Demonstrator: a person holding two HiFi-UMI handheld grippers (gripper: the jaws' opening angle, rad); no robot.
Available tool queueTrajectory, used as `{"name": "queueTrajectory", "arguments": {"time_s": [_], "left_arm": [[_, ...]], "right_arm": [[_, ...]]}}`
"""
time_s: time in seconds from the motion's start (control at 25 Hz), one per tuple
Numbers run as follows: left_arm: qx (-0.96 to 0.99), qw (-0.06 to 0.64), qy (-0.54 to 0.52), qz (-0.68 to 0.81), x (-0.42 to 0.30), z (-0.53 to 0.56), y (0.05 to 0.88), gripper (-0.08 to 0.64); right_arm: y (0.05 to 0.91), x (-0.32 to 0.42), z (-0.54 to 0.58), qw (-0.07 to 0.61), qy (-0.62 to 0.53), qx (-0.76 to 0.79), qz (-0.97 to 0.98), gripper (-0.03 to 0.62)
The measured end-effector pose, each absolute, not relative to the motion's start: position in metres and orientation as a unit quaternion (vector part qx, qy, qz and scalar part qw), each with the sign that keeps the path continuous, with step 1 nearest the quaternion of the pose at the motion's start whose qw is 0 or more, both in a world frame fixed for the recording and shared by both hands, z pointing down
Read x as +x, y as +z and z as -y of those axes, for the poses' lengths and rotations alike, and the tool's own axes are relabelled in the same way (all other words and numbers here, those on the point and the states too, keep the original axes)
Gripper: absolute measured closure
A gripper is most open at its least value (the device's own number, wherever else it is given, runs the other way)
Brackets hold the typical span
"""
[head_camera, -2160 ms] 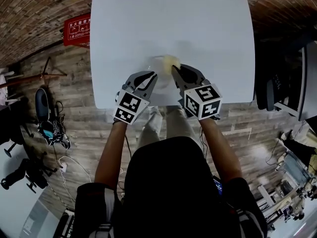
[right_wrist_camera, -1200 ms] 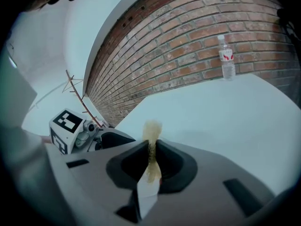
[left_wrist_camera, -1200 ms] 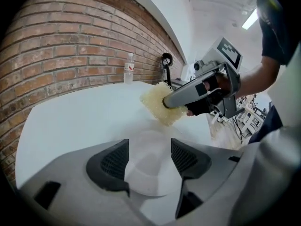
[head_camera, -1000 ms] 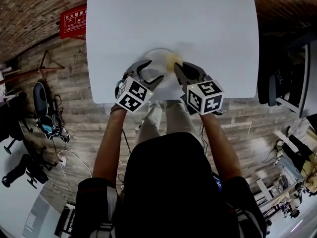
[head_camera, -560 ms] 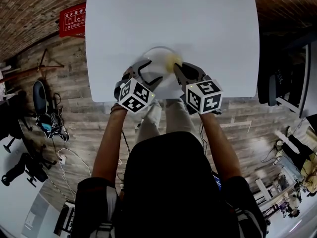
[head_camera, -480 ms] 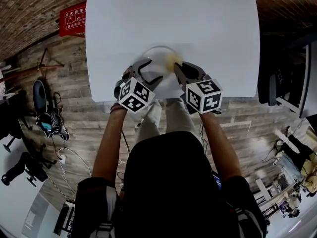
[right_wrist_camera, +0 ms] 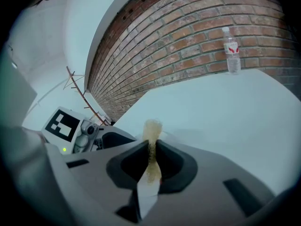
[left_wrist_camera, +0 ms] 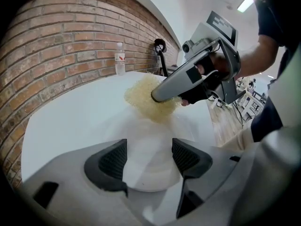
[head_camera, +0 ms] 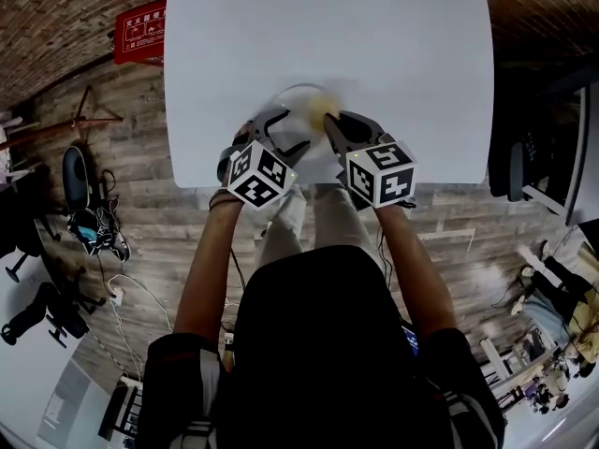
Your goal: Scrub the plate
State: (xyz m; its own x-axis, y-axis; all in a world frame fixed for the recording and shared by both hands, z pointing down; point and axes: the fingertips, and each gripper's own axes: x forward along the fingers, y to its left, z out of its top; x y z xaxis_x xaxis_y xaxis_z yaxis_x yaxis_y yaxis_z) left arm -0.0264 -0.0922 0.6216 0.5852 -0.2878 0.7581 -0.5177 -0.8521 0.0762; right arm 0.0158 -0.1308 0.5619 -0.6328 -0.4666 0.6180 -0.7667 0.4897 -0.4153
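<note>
Water bottle [right_wrist_camera: 232, 51] at the bench's [head_camera: 393, 54] far edge by the brick wall [left_wrist_camera: 56, 41], well apart. Left gripper [left_wrist_camera: 149, 147] fingers [left_wrist_camera: 113, 160] spread, straddling the plate's [left_wrist_camera: 150, 166] near rim by the bench's front edge. Right gripper [right_wrist_camera: 151, 145] fingers [right_wrist_camera: 134, 161] clamped on yellow scrub pad [left_wrist_camera: 143, 98] at the plate's far side.

A big white counter [head_camera: 374, 36] stands on a brown wood floor [head_camera: 131, 223]. A brick wall [left_wrist_camera: 56, 46] is behind it. A red sign [head_camera: 142, 32] sits by the wall.
</note>
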Motion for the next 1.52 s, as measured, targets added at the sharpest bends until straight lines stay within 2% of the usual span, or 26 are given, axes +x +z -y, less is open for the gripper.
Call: {"name": "queueTrajectory", "arguments": {"time_s": [0.96,1.52], "left_arm": [[0.882,0.144,0.389,0.225,-0.027,0.092,0.623,0.270],[0.885,0.142,0.383,0.225,-0.025,0.091,0.622,0.270]], "right_arm": [[0.589,-0.026,0.156,0.312,0.338,0.307,0.833,0.551],[0.601,-0.026,0.153,0.321,0.349,0.310,0.824,0.551]]}}
